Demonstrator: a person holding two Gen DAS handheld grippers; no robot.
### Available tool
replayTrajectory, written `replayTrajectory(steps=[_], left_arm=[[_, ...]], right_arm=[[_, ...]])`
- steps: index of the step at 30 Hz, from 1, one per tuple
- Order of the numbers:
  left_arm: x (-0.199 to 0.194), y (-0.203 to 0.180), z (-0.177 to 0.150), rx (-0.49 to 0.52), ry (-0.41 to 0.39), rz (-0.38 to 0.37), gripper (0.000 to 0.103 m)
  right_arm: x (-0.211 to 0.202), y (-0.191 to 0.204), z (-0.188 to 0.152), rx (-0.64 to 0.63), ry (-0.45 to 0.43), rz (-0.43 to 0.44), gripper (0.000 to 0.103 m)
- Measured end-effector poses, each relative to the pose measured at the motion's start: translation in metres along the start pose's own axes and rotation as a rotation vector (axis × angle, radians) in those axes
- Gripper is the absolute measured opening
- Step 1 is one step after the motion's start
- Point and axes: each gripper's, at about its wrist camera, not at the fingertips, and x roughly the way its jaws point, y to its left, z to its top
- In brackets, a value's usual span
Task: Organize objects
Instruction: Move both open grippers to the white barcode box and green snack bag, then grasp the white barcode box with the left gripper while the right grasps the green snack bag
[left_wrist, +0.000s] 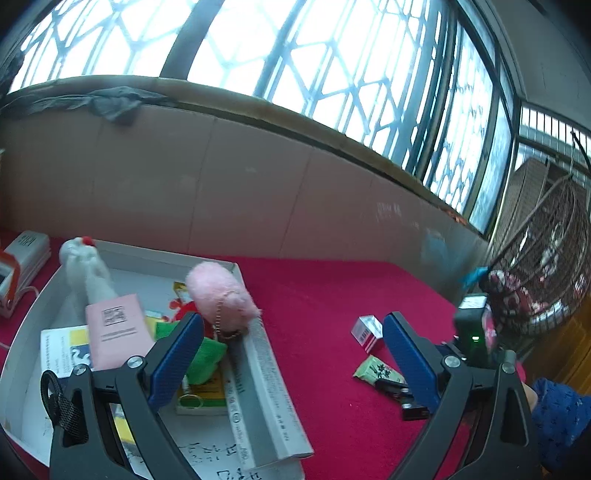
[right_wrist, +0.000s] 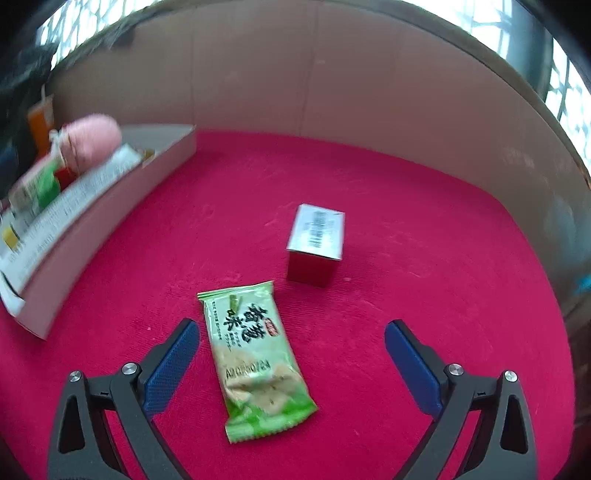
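Snack packet (right_wrist: 255, 360) lies flat on the red cloth (right_wrist: 424, 258) between the spread fingers of my right tongs (right_wrist: 291, 354), nothing gripped, lined up that way so I can close across its narrow width. Beyond it, apart, stands a small silver box (right_wrist: 316, 243), also not yet sorted. My left tongs (left_wrist: 293, 354) are likewise released and empty, hovering over the right edge of the white tray (left_wrist: 147, 254), where a book (left_wrist: 266, 398), pink pompom (left_wrist: 218, 295) and pink card (left_wrist: 116, 328) are already gathered, probably ready to steady it.
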Motion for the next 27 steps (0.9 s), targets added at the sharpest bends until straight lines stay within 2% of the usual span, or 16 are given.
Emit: replayTrajectory(steps=[2, 4, 5, 7, 8, 9, 13, 15, 18, 21, 27], left_arm=[[0.009, -0.007, 0.003, 0.021, 0.03, 0.009, 0.097], [0.018, -0.015, 0.006, 0.043, 0.048, 0.024, 0.097], [0.024, -0.021, 0.008, 0.053, 0.06, 0.038, 0.097], [0.038, -0.029, 0.013, 0.054, 0.085, 0.062, 0.097], [0.047, -0.034, 0.015, 0.046, 0.105, 0.075, 0.097], [0.054, -0.038, 0.017, 0.038, 0.124, 0.084, 0.097], [0.089, -0.066, 0.016, 0.019, 0.197, 0.104, 0.097], [0.106, -0.081, 0.012, 0.015, 0.22, 0.125, 0.097], [0.135, -0.103, 0.004, 0.005, 0.25, 0.155, 0.097], [0.164, -0.121, -0.004, -0.024, 0.262, 0.18, 0.097], [0.208, -0.141, -0.021, 0.023, 0.304, 0.295, 0.097]], right_arm=[[0.009, -0.002, 0.001, 0.018, 0.036, 0.035, 0.097], [0.01, -0.005, 0.0, 0.035, 0.035, 0.078, 0.093], [0.009, -0.006, -0.001, 0.039, 0.031, 0.102, 0.088], [0.003, -0.006, -0.004, 0.016, 0.005, 0.125, 0.072], [-0.001, -0.006, -0.005, 0.015, -0.002, 0.141, 0.047], [-0.005, -0.01, -0.007, 0.031, 0.0, 0.134, 0.045], [-0.021, -0.047, -0.023, 0.185, -0.02, 0.153, 0.045], [-0.032, -0.071, -0.034, 0.272, -0.048, 0.095, 0.045], [-0.043, -0.106, -0.053, 0.402, -0.067, -0.045, 0.045], [-0.039, -0.124, -0.067, 0.502, -0.044, -0.066, 0.045], [-0.039, -0.122, -0.063, 0.516, -0.049, -0.059, 0.045]])
